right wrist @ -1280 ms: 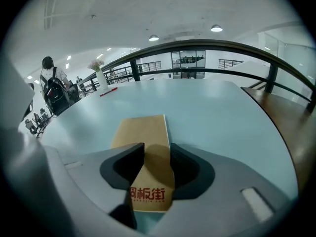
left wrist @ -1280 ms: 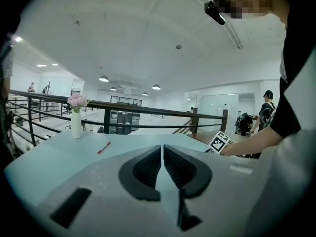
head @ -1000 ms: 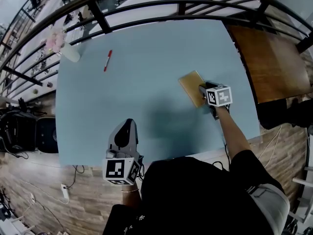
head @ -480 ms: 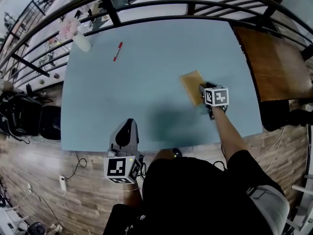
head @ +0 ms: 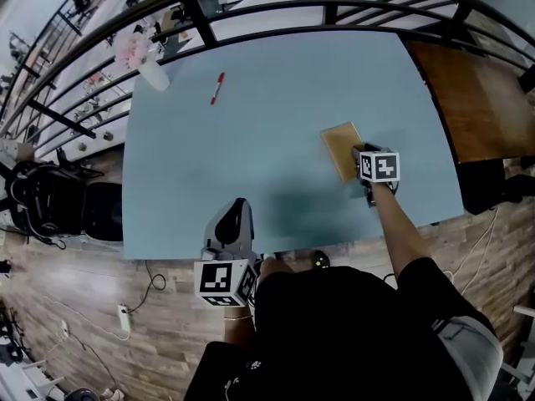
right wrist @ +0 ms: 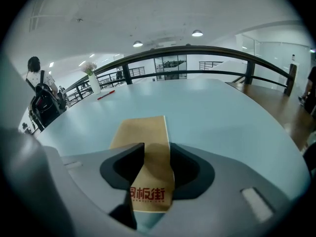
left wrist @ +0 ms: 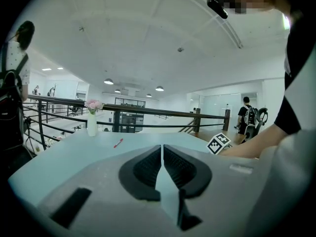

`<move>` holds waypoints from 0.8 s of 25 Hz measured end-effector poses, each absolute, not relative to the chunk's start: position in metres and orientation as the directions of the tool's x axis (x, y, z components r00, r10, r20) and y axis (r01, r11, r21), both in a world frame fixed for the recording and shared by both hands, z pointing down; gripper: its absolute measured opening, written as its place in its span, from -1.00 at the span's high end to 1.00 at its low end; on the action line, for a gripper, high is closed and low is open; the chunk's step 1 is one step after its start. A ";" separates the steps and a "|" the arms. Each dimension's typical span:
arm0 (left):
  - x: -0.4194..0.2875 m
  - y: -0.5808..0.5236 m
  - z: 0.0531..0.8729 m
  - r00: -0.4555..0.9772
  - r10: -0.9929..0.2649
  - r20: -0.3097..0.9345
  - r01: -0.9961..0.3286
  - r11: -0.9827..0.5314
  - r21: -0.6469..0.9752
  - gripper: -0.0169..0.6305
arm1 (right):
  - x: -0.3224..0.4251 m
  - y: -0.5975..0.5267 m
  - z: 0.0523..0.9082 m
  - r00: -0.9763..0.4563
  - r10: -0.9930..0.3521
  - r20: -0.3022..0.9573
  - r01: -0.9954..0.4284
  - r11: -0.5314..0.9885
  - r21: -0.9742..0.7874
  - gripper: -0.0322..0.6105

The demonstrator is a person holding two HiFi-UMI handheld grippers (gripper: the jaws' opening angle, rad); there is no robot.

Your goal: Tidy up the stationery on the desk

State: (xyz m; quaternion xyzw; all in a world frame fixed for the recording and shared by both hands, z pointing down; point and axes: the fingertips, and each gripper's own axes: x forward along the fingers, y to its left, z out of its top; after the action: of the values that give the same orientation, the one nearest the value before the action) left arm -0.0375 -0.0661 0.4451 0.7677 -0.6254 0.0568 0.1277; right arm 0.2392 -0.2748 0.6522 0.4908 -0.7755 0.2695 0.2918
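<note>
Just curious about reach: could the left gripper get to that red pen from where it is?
Probably yes: bare table lies between the left gripper and the pen, though it's a long stretch.

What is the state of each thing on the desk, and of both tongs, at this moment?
brown notebook: closed, lying on the desk.
right tongs: shut on the brown notebook's near end.
left tongs: shut, nothing between them.
red pen: lying flat on the desk, apart from both tongs.
vase: upright near the far left corner, holding pink flowers.
</note>
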 end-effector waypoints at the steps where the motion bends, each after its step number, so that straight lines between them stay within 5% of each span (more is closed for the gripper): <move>1: -0.041 -0.068 0.447 0.225 -0.942 0.247 -0.972 -0.198 0.129 0.90 | 0.238 -0.274 0.652 -0.341 -0.606 0.719 -0.922 0.363 -0.132 0.35; 20: -0.129 -0.112 0.449 0.370 -0.894 0.251 -0.926 -0.335 0.172 0.90 | 0.151 -0.245 0.647 -0.251 -0.644 0.722 -0.967 0.196 -0.161 0.35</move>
State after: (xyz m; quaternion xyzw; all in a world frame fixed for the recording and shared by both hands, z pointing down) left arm -0.1287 -0.1115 0.4489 0.8151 -0.5584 0.0555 0.1438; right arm 0.1508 -0.2450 0.6474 0.5534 -0.7280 0.3090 0.2612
